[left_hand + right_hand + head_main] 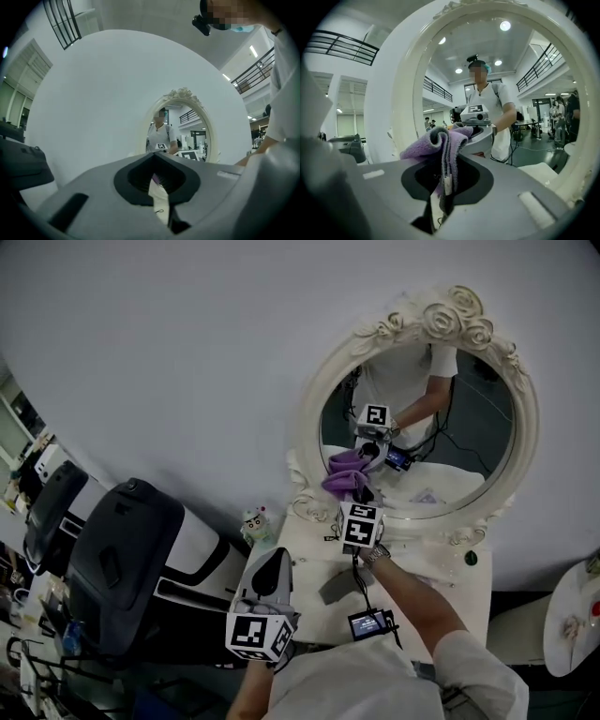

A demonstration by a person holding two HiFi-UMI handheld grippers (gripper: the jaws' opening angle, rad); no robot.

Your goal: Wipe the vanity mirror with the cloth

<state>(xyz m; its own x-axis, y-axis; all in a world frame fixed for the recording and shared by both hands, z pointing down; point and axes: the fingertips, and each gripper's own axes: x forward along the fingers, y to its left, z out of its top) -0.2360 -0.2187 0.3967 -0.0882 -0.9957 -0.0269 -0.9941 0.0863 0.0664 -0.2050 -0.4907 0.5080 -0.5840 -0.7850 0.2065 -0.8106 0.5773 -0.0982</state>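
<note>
- Left gripper [157, 154] low in frame — jaws together at the tips, empty.
- Vanity mirror [183, 126] straight ahead — ornate cream frame, upright, white wall [93, 103] behind.

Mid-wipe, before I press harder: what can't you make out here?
Whether the cloth touches the mirror: head view, cloth and reflection merge; right gripper view, cloth blocks the contact.
Smears on it: too faint, every view.
Figurine left of it: head view, too small for detail.
</note>
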